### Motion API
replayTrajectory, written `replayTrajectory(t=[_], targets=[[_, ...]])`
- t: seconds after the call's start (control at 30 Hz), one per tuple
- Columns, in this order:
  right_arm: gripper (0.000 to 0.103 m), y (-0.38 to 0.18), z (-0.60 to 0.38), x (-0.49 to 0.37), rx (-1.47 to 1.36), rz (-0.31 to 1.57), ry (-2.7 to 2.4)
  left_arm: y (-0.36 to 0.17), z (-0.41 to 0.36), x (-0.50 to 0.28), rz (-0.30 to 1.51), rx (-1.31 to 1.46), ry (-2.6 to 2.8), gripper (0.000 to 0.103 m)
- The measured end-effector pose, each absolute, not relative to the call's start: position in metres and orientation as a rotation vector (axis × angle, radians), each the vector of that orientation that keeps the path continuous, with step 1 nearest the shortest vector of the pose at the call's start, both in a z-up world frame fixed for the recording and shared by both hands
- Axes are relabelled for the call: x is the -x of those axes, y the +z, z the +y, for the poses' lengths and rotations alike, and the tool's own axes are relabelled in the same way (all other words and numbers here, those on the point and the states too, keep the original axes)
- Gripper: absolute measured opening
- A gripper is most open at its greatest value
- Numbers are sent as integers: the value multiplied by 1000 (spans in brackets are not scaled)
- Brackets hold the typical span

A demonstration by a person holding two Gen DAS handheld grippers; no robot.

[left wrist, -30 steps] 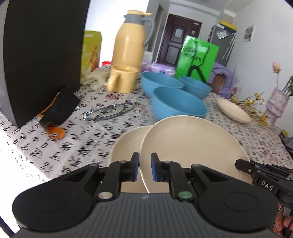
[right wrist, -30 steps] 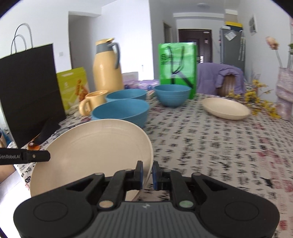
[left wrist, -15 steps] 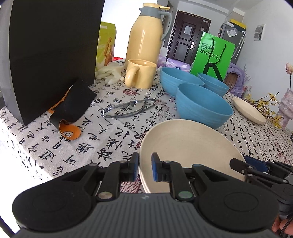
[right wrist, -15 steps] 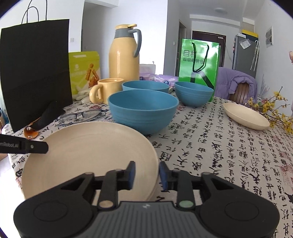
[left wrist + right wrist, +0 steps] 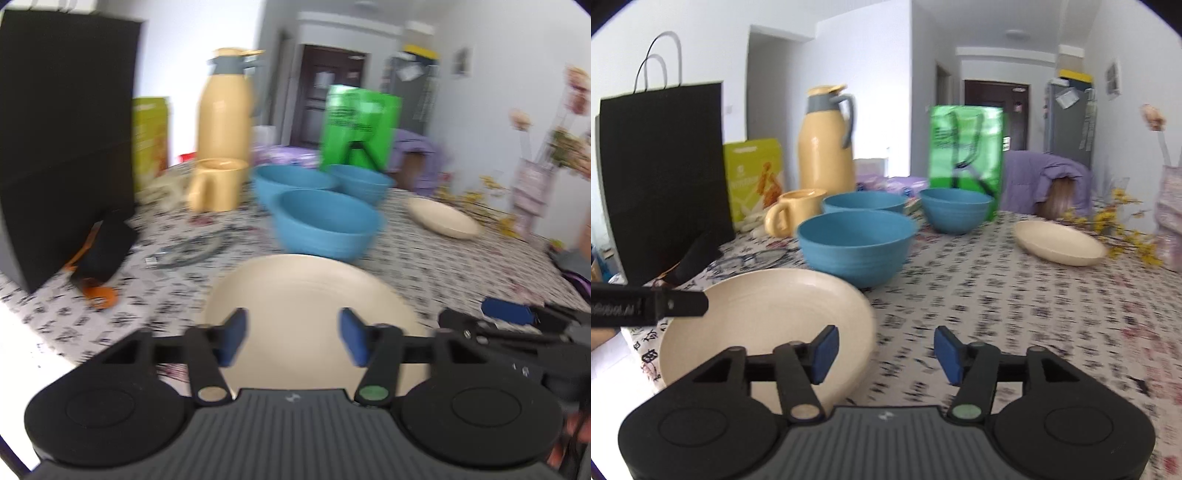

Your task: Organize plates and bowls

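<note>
While both tongs (image 5: 290,341) (image 5: 882,349) have just been opening and hold nothing, the plate (image 5: 768,317) before the bowl (image 5: 855,247) overhangs the tabletop (image 5: 1015,314) edge and may slip.

Count on the desk (image 5: 1015,314): 3 blue bowls (image 5: 855,243), 2 cream plates visible: near one (image 5: 764,321), far one (image 5: 1058,243). Can't tell if another sits under the near one. 1 yellow jug (image 5: 825,140), 1 yellow mug (image 5: 798,212). 2 paper bags: black (image 5: 665,166), green (image 5: 966,147). 1 yellow-green box (image 5: 753,173), 1 pair of glasses (image 5: 188,251).
</note>
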State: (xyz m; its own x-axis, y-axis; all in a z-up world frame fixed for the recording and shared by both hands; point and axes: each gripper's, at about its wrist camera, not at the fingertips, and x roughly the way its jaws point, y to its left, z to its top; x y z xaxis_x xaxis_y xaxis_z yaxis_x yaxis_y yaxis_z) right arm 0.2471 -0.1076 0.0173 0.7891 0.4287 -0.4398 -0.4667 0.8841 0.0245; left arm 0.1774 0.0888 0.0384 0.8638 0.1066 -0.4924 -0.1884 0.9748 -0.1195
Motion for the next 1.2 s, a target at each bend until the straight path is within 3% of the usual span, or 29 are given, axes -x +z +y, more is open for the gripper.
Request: replayTrajectory(t=[0.1,0.37,0.6,1.2], targets=[[79,17,-146,-232,66,434,412,36,59,-171,494,118,85,79],[94,5,-261,-208,51,451,170,27,-14,-180,514,102,-40,99],[95,-2,-322,-211,-21,449,79,32,-55,-198,520,58,-93,103],[95,24,-341,-323,-35,468,150,65,-70,-315,532,9,-119,103]])
